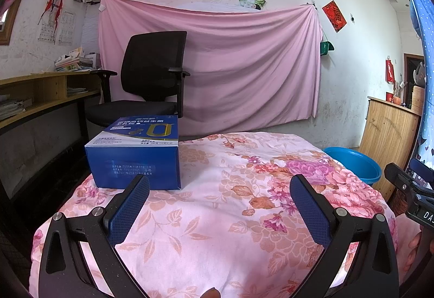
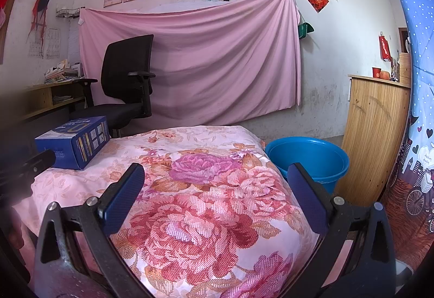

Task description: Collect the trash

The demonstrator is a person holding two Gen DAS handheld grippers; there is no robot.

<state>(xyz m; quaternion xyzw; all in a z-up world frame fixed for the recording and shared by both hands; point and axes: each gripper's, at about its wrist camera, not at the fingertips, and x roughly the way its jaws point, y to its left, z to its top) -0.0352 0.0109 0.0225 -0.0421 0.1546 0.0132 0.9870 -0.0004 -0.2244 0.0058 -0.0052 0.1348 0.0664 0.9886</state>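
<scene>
Left gripper (image 1: 219,186) jaws wide, empty; right gripper (image 2: 215,176) likewise.

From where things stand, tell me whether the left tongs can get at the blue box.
Probably yes: the left tongs are open, the blue box sits just ahead to their left, with nothing between.
</scene>
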